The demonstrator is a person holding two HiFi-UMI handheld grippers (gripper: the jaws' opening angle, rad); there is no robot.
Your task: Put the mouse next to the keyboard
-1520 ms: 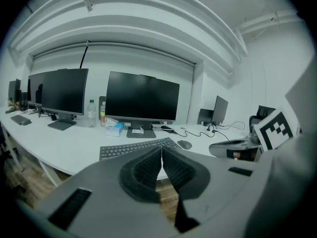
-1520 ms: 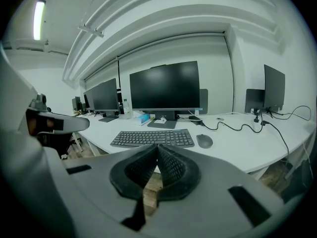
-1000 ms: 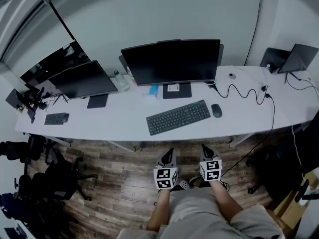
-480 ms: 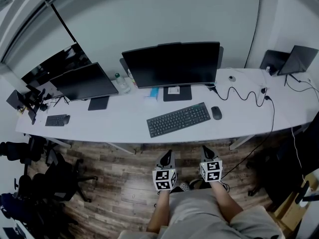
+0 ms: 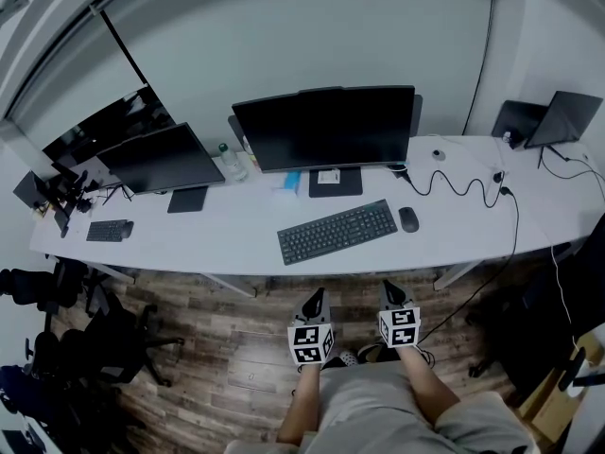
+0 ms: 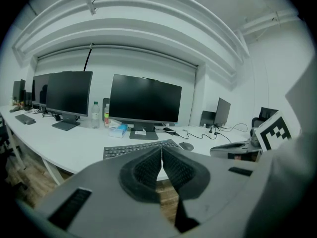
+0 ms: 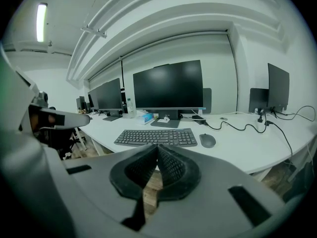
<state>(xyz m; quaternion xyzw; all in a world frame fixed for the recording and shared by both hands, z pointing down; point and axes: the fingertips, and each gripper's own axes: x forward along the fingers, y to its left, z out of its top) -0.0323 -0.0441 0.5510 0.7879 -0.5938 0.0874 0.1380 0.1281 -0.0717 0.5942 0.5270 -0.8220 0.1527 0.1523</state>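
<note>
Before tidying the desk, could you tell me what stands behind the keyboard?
The big monitor, its base bearing a small card; whatever lies behind the screen is hidden.

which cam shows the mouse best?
Right gripper view: the mouse sits largest and unblocked, right of the keyboard. Head view shows it from above, tiny; left gripper view shows it whole but smaller.

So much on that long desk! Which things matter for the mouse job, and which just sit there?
In the job: dark oval mouse, black flat keyboard beside it, left gripper and right gripper, both shut and empty.
Lying about: large black monitor, smaller black monitor, clear plastic bottle, black cable.
</note>
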